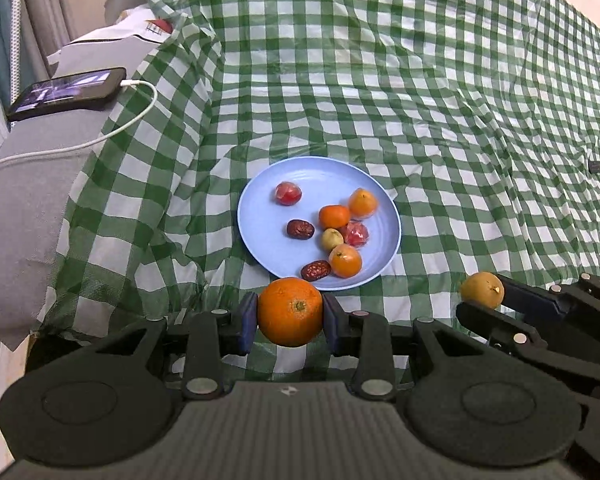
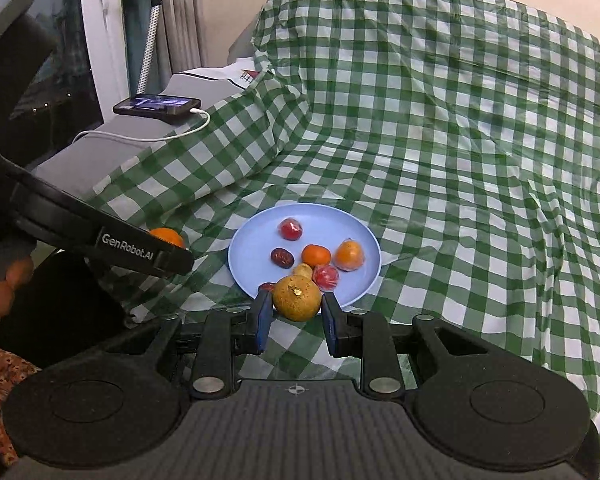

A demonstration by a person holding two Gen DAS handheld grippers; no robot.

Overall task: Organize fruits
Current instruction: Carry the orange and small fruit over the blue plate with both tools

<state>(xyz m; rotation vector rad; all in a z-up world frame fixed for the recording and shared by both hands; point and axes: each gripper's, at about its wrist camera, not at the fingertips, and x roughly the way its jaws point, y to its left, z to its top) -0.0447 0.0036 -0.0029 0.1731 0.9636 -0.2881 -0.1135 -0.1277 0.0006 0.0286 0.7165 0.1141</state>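
Your left claw (image 1: 290, 317) is gripping a round orange (image 1: 290, 311) between its blue pads (image 1: 247, 322), the fruit's green stem dimple facing the camera, held just in front of the near rim of the blue plate (image 1: 260, 200). Your right claw (image 2: 296, 313) is clamping a yellow-brown fruit (image 2: 297, 298), dull-skinned and speckled, with a small dry stem spot; in the right wrist view it is hanging over the plate's near edge.

On the plate you are looking at eight pieces: three small orange fruits (image 1: 334, 216), two of them looking plastic-wrapped; two red fruits (image 1: 288, 193) in shiny wrap; two dark, wrinkled red dates (image 1: 300, 229); and one small yellowish fruit (image 1: 332, 239). Most are lying clustered toward the right half, several touching, while one red fruit is sitting apart at the far side. With the two in your claws, that is making ten fruits.

The plate is resting on a rumpled green-and-white checked cloth (image 1: 420, 100) draped over a soft, uneven surface. To the left, a phone (image 1: 66, 92) is lying on a grey ledge with a white cable (image 1: 140, 116) plugged into it. A pale wall and a curtain (image 2: 184, 12) are standing behind.
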